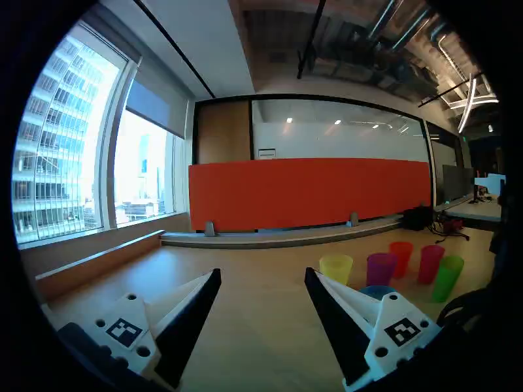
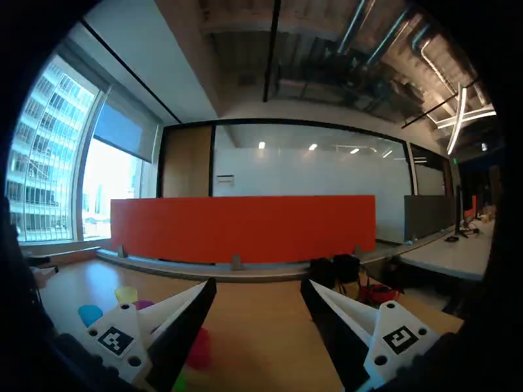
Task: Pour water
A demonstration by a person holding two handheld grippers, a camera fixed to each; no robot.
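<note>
Wooden table (image 1: 261, 340) spread beneath both tongs. Left tongs (image 1: 261, 271) wide apart, gripping nothing; right tongs (image 2: 258, 281) equally wide and empty. Cluster of upright plastic cups (image 1: 430, 261) ahead and to the right of the left tongs, yellow cup (image 1: 336, 268) foremost. From the right tongs, low and to the left, probably closer.
</note>
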